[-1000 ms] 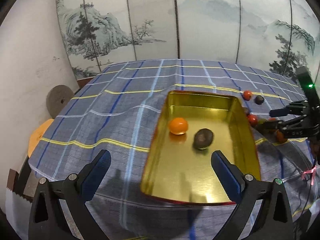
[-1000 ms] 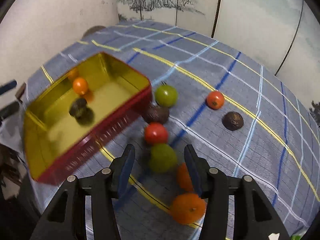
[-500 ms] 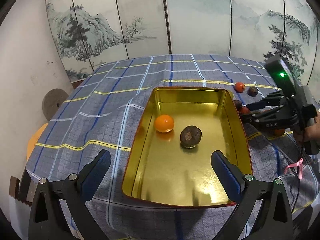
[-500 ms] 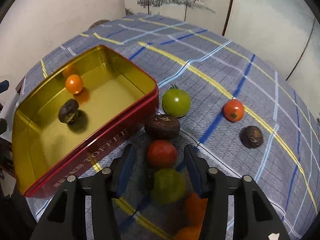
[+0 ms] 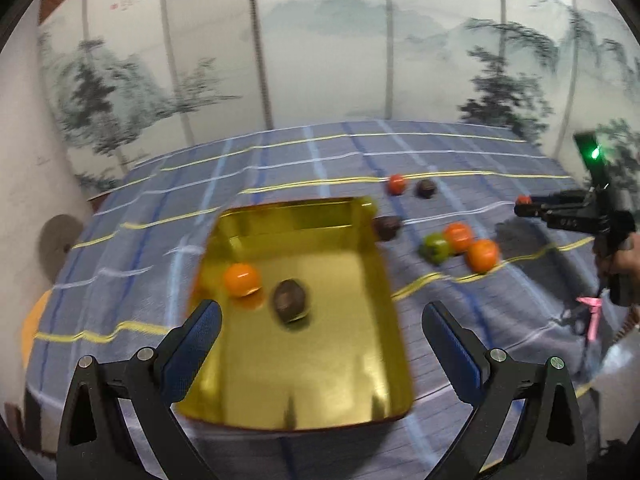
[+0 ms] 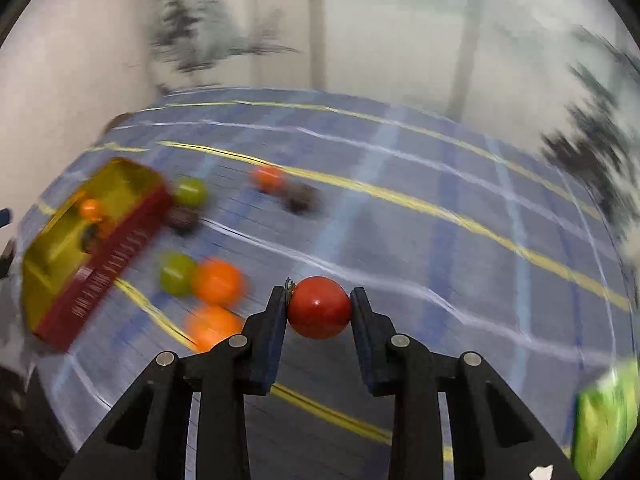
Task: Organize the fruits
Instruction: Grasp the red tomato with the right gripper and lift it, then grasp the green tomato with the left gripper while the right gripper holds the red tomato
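With the right gripper clamped on the red tomato and the left gripper spread wide and empty, the tomato is best carried level over the gold tin and let go low.

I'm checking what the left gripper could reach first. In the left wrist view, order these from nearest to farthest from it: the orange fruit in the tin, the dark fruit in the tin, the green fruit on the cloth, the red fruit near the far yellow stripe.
1. Dark fruit, in the tin, centre.
2. Orange fruit, in the tin, left.
3. Green fruit, on the cloth, right of the tin.
4. Red fruit, beyond the tin's far corner.
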Demonstrator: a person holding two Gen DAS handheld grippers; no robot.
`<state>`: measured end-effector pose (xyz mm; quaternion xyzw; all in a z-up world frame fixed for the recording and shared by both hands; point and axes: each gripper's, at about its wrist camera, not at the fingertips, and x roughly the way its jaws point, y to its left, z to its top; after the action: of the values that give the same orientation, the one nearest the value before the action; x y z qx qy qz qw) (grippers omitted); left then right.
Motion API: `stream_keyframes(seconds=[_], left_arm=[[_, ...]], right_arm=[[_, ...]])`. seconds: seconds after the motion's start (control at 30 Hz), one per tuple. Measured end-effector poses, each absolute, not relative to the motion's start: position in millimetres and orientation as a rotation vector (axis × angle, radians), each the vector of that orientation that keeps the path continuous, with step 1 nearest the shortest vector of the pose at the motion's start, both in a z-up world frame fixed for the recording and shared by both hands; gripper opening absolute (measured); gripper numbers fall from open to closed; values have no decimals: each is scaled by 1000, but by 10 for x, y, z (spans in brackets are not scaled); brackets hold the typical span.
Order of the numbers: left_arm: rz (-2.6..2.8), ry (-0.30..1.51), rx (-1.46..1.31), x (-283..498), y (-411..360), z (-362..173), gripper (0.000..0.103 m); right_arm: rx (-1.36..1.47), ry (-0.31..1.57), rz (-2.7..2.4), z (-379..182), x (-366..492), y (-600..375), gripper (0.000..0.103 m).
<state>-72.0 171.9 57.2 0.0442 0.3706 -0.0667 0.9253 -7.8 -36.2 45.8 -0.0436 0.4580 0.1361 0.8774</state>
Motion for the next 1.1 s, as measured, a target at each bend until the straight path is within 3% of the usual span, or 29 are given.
stream_keyframes(seconds=[0.23, 0.57, 0.63, 0.7, 0.8, 1.03, 1.07, 1.1], left_arm=[[-379, 798, 126, -360, 1236, 563, 100], [-543, 927, 297, 395, 547, 248, 99], [-548, 965, 304, 514, 514, 139, 96], [-542, 1012, 313, 653, 489, 27, 85], [-549, 1074, 315, 805, 474, -125, 77], [-576, 1110, 386, 862, 340, -224, 75], [-583, 1120, 402, 850, 300, -246, 68], [-588, 1136, 409, 853, 273, -276, 54]], right_arm=[[-29, 992, 111, 146, -236, -1096, 29], [63, 954, 119, -7, -297, -1279, 29], [63, 953, 120, 0, -296, -1267, 29], [70, 953, 126, -4, -295, -1273, 29], [82, 954, 139, -6, -295, -1284, 29], [99, 965, 145, -21, -280, -1301, 30], [101, 966, 146, -23, -278, -1302, 30], [101, 966, 146, -23, -279, -1303, 30]])
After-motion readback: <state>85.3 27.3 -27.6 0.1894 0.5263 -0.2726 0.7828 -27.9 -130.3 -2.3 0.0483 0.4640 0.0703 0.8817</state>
